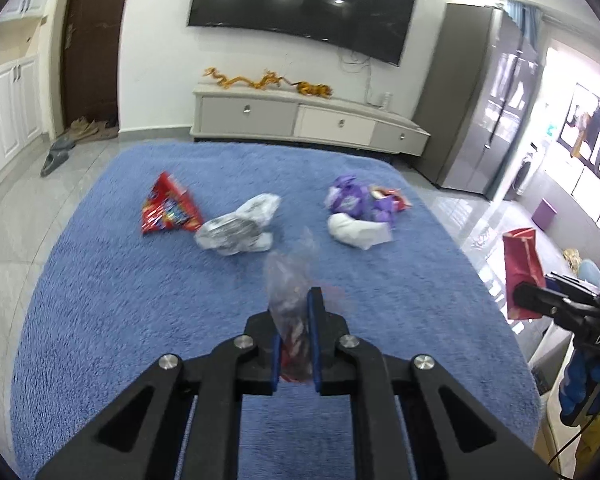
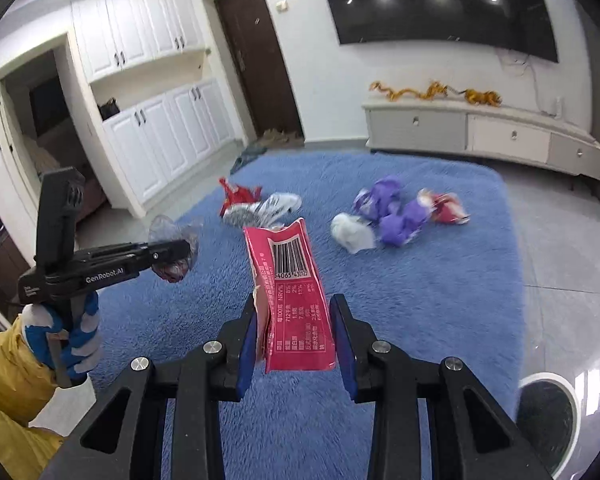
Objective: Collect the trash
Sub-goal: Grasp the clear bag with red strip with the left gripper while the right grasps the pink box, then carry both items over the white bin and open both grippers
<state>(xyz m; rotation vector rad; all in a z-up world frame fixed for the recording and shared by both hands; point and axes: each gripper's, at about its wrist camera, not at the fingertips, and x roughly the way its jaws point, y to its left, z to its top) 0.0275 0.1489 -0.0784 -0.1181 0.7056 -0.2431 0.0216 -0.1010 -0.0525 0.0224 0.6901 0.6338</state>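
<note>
My left gripper (image 1: 296, 300) is shut on a clear crumpled plastic wrapper (image 1: 290, 280), held above the blue rug (image 1: 100, 300); it also shows at the left of the right wrist view (image 2: 176, 254). My right gripper (image 2: 298, 312) is shut on a pink-red snack packet (image 2: 290, 300) with a barcode, seen too in the left wrist view (image 1: 520, 268). On the rug lie a red snack bag (image 1: 168, 208), a white-silver crumpled bag (image 1: 240, 228), purple wrappers (image 1: 356, 200), a small red wrapper (image 1: 394, 198) and a white crumpled paper (image 1: 358, 230).
A white TV cabinet (image 1: 308, 120) stands beyond the rug under a wall TV (image 1: 300, 0). A round white-rimmed bin (image 2: 548, 408) sits at the lower right of the right wrist view. White cupboards (image 2: 160, 128) and a brown door (image 2: 260, 64) are at the left. Grey slippers (image 1: 56, 156) lie on the tile.
</note>
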